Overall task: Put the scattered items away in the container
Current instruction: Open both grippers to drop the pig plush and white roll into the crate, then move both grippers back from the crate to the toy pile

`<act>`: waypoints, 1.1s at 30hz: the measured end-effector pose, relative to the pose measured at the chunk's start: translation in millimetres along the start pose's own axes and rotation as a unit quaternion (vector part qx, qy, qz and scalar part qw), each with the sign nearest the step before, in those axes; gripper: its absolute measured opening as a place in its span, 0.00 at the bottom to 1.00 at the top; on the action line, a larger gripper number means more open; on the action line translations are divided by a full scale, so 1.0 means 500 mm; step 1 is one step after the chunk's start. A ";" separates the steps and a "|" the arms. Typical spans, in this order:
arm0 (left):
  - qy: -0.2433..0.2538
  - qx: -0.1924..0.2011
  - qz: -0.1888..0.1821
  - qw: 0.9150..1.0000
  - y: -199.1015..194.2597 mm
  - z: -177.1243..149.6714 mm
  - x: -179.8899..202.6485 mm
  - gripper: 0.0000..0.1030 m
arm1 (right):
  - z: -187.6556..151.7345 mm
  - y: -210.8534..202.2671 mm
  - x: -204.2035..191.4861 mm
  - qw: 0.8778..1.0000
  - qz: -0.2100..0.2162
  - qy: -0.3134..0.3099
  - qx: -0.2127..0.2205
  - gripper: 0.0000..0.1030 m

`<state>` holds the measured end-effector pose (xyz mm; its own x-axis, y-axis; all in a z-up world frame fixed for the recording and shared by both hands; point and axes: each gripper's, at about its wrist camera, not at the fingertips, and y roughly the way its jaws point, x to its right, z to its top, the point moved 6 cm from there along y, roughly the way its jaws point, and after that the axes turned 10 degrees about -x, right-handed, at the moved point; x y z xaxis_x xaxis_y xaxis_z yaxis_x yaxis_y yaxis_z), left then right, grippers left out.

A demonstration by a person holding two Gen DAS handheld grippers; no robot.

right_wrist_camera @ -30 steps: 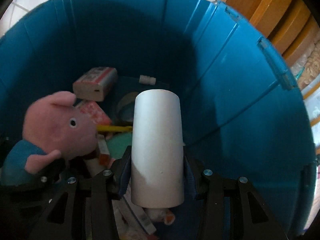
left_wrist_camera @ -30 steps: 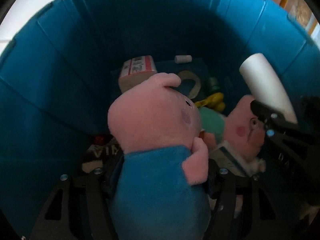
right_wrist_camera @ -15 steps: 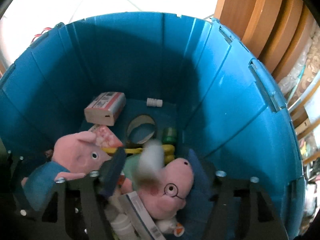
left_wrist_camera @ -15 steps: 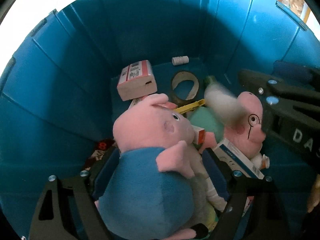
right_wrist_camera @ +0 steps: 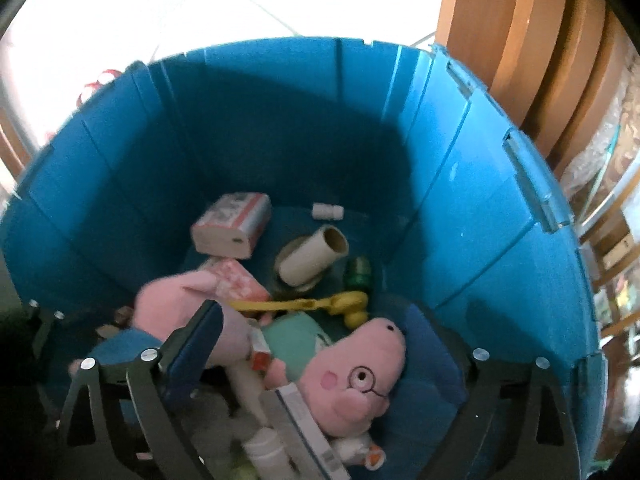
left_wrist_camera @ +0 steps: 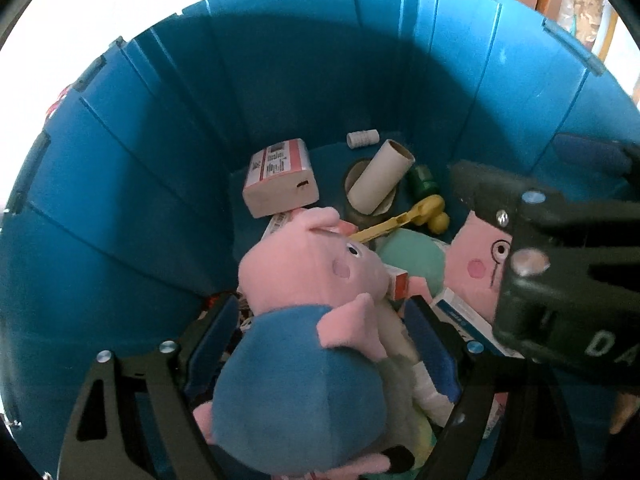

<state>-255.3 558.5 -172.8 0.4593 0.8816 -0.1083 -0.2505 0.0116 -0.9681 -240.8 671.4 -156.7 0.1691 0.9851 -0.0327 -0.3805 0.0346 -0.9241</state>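
Note:
A blue plastic bin (left_wrist_camera: 160, 200) (right_wrist_camera: 460, 200) fills both views. A pink pig plush in a blue shirt (left_wrist_camera: 304, 344) (right_wrist_camera: 160, 304) lies on the pile between the pads of my left gripper (left_wrist_camera: 320, 328), which stand open and clear of it. My right gripper (right_wrist_camera: 316, 344) (left_wrist_camera: 520, 164) hangs over the bin, jaws opening, with nothing gripped between them. The white cardboard tube (left_wrist_camera: 380, 178) (right_wrist_camera: 312, 256) lies loose on the bin floor across a tape ring. Below the right gripper lies a second pig plush with glasses (right_wrist_camera: 352, 376) (left_wrist_camera: 476, 264).
Also in the bin are a red-and-white box (left_wrist_camera: 280, 178) (right_wrist_camera: 230, 226), a green bottle (left_wrist_camera: 422, 182), a yellow toy (left_wrist_camera: 424, 212) and a small white cap (left_wrist_camera: 362, 138). Wooden furniture (right_wrist_camera: 520, 40) stands close behind the bin at the right. Pale floor (right_wrist_camera: 200, 8) lies beyond.
The right gripper opened and let go of the white tube, which dropped to the bin floor. The left gripper's jaws widened and the blue-shirted pig sank onto the pile. Both views pulled back upward.

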 end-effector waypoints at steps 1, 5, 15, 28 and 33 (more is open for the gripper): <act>0.000 0.003 -0.001 1.000 -0.012 -0.005 -0.003 0.83 | 0.001 -0.008 -0.001 1.000 0.005 0.002 0.004 0.93; -0.005 0.026 0.008 1.000 -0.076 -0.027 -0.022 0.83 | -0.003 -0.072 -0.017 0.999 -0.017 -0.019 0.033 1.00; -0.023 0.126 -0.031 0.991 -0.235 -0.148 -0.054 0.83 | -0.094 -0.319 -0.054 0.990 0.017 -0.028 0.134 1.00; -0.091 0.270 0.004 0.959 -0.391 -0.304 -0.221 1.00 | -0.207 -0.446 -0.179 0.974 0.052 -0.021 0.221 1.00; -0.124 0.277 0.007 0.953 -0.387 -0.366 -0.354 1.00 | -0.211 -0.449 -0.314 0.971 0.068 -0.044 0.224 1.00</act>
<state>-132.1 314.1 -7.5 0.2548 0.9670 0.0030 -0.6973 0.1859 -0.6922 -85.7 491.2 15.8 0.0194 0.9955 -0.0925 -0.7544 -0.0461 -0.6548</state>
